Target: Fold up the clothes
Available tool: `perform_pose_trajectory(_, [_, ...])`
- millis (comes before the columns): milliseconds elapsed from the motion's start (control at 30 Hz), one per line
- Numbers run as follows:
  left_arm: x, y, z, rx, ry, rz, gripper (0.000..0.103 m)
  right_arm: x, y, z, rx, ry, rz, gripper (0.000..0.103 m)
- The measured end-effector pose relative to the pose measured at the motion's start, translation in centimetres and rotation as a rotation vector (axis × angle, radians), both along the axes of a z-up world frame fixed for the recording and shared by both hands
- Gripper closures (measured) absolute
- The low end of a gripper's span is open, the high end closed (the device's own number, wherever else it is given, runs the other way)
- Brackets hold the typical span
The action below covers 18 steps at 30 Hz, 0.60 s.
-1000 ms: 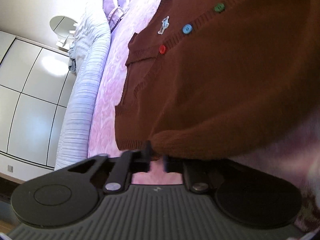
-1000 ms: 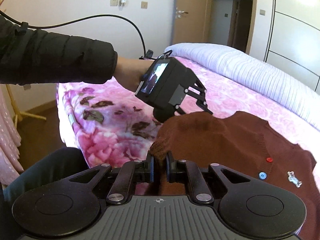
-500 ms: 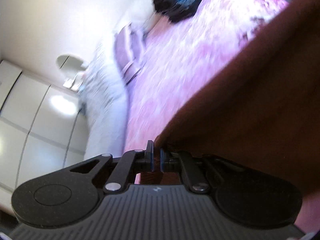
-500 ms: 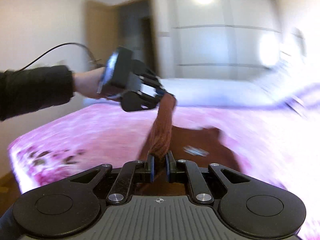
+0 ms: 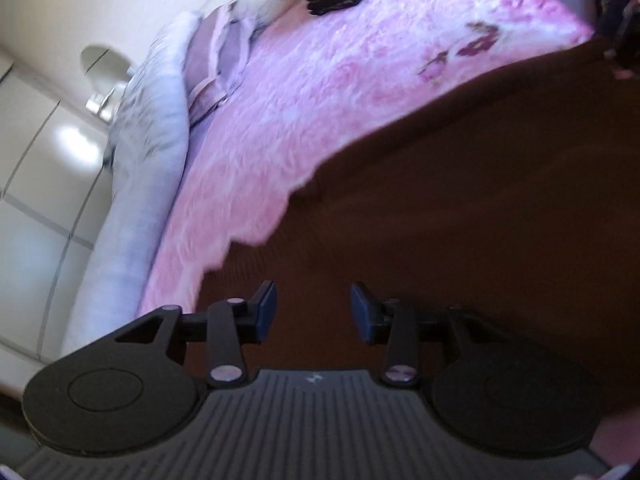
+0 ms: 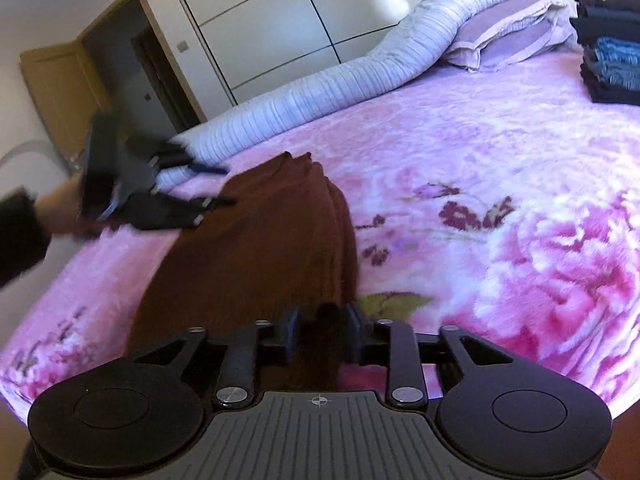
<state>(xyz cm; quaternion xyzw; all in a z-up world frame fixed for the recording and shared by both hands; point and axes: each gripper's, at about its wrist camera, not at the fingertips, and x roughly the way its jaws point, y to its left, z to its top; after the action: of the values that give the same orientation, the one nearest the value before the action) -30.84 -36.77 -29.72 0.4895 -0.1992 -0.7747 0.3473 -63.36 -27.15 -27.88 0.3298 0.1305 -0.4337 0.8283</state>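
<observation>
Brown sweater lies on the pink flowered blanket, stretched as a long folded strip between the two grippers. Left gripper: jaws spread apart, nothing between the pads, sweater just beneath. In the right wrist view its fingers sit at the far end of the strip, blurred. Right gripper: jaws apart, the near end of the sweater lying between them; contact with pads not clear. Folded dark and blue clothes stacked near a purple pillow, well apart from the sweater.
</observation>
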Motion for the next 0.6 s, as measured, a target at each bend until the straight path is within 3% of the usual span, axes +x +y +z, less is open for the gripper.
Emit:
perform_pose_trajectory(67, [1.3, 3.1, 0.7, 0.023, 0.056, 0.036, 0.061, -0.1, -0.2, 0.0, 0.011, -0.032, -0.007, 0.061])
perform_pose_trajectory(233, [3.5, 10.8, 1.8, 0.07, 0.217, 0.088, 0.05, -0.2, -0.8, 0.0, 0.038, -0.111, -0.024, 0.061])
perform_pose_trajectory(267, [3.6, 12.0, 1.8, 0.078, 0.236, 0.094, 0.049, -0.2, -0.9, 0.0, 0.044, -0.127, -0.027, 0.063])
perform_pose_trajectory(300, [3.8, 13.1, 1.8, 0.083, 0.254, 0.1, 0.049, -0.3, -1.0, 0.0, 0.05, -0.139, -0.031, 0.073])
perform_pose_trajectory(333, [3.9, 13.9, 1.7, 0.089, 0.268, 0.108, 0.049, -0.2, -1.1, 0.1, 0.06, -0.119, -0.041, 0.097])
perform_pose_trajectory(500, [4.5, 17.6, 1.8, 0.113, 0.333, 0.123, 0.049, -1.0, 1.1, 2.0, 0.073, -0.069, -0.046, 0.098])
perform_pose_trajectory(600, [4.0, 18.8, 1.0, 0.122, 0.324, 0.098, 0.048, -1.1, 2.3, 1.9, 0.095, -0.042, -0.049, 0.098])
